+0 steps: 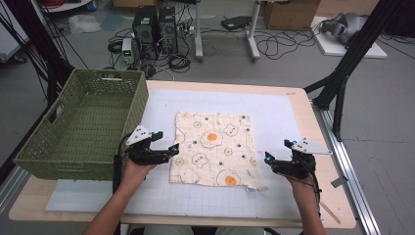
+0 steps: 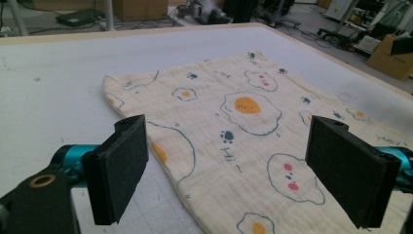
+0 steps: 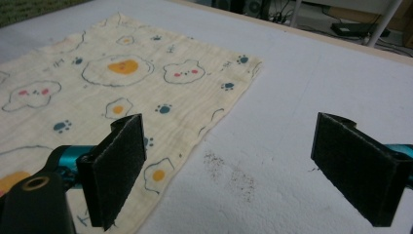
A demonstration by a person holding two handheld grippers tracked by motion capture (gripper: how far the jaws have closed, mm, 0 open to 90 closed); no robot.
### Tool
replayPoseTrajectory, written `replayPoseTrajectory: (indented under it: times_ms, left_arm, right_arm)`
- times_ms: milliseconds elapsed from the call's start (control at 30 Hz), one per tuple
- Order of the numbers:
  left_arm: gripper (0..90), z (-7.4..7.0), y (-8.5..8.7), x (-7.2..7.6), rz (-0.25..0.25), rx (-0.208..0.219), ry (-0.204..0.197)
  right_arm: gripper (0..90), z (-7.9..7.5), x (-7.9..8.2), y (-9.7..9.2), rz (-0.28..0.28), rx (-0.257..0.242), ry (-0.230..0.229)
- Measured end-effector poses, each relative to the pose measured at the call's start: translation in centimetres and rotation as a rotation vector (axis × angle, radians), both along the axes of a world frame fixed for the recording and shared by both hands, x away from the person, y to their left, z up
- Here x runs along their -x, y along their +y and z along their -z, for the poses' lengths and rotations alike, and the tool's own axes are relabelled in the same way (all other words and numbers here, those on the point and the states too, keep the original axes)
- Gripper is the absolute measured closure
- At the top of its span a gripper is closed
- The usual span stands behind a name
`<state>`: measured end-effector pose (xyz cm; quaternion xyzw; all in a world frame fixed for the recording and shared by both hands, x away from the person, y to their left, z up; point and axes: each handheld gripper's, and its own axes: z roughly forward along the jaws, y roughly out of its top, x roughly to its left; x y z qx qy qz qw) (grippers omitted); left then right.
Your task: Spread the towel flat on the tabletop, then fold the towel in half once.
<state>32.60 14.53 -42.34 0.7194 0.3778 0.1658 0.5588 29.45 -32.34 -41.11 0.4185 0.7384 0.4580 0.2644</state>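
On my far left sits one green basket (image 1: pixel 83 129), nothing visible inside it. Beside it my left gripper (image 1: pixel 168 145) hangs with its jaws spread wide and bare, at the left edge of the one cloth (image 1: pixel 215 148), which lies flat mid-table on the white mat (image 1: pixel 281 117). My right gripper (image 1: pixel 277 152) is just off the cloth's right edge, jaws likewise wide and bare.

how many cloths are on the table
1: the printed cloth lies flat mid-table on the white mat, right of the green basket. The basket's floor looks bare.
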Motion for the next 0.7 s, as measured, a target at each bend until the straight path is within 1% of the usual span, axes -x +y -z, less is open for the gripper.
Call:
replayPoseTrajectory:
  times_ms: [100, 133, 233, 400, 567, 700]
  left_arm:
    - [17.9, 0.11, 0.05, -0.07, 0.013, 0.008, 0.004]
    - [18.3, 0.11, 0.06, -0.09, 0.015, 0.017, 0.004]
    - [18.7, 0.08, 0.12, -0.07, 0.012, 0.015, 0.002]
    - [18.8, 0.14, 0.08, -0.08, 0.008, 0.008, 0.005]
    - [18.9, 0.26, 0.04, -0.21, 0.007, 0.01, 0.01]
    - [18.9, 0.29, 0.03, -0.24, 0.009, 0.003, 0.012]
  right_arm:
    - [12.1, -0.19, -0.06, -0.12, 0.009, -0.01, -0.013]
    - [12.1, -0.26, -0.05, -0.08, 0.016, -0.01, -0.018]
    - [12.2, -0.4, 0.03, -0.08, 0.028, -0.008, -0.031]
    - [12.1, -0.43, 0.08, -0.28, 0.044, -0.012, -0.031]
    - [12.1, -0.43, 0.13, -0.24, 0.049, -0.013, -0.029]
    - [12.1, -0.39, 0.07, -0.2, 0.051, -0.011, -0.025]
